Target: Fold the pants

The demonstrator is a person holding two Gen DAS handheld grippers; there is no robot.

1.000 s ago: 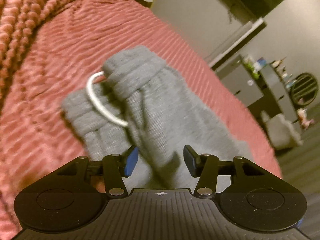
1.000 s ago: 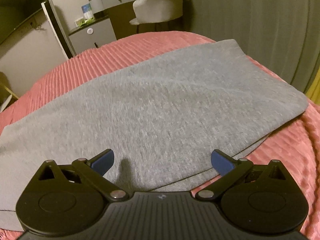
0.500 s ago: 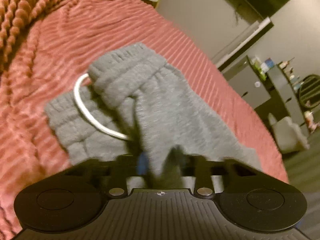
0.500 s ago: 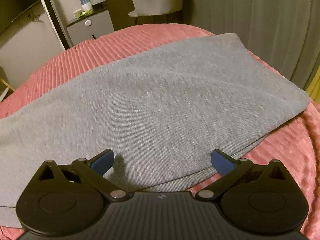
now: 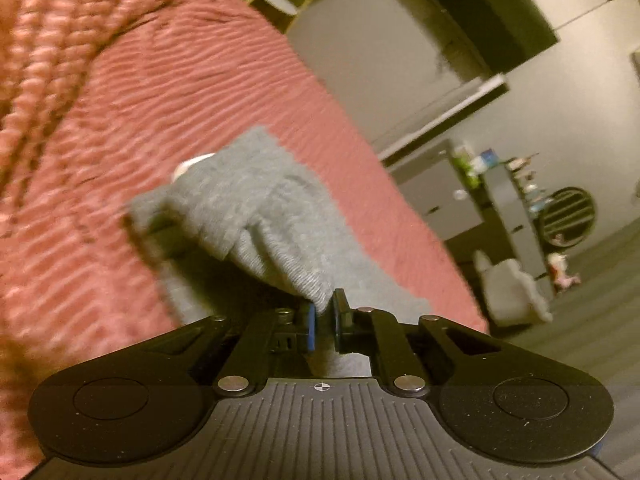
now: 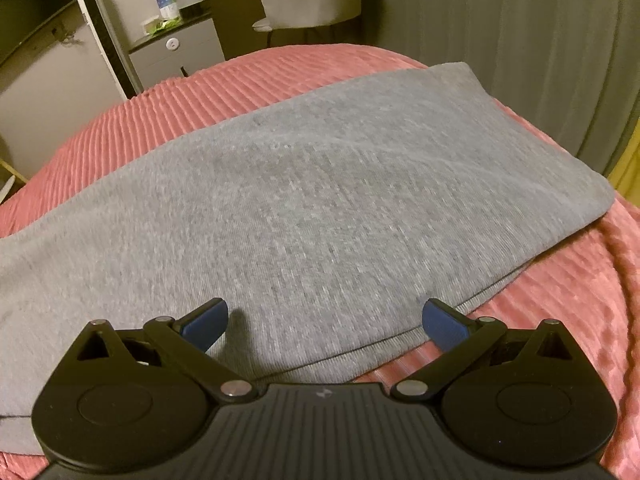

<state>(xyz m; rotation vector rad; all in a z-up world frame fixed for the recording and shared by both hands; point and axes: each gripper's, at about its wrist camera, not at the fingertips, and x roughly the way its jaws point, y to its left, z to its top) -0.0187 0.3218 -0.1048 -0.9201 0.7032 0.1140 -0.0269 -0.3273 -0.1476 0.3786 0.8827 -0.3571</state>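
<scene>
The left gripper [image 5: 323,316] pinches a raised fold of the gray sweatpants [image 5: 256,216] between its jaws. The right gripper [image 6: 325,320] hovers with jaws spread above the flat pant leg [image 6: 320,200] on the pink bedspread [image 6: 560,300].

no text, label, brand or number can be read in either view; items on the far shelves are too blurred.
</scene>
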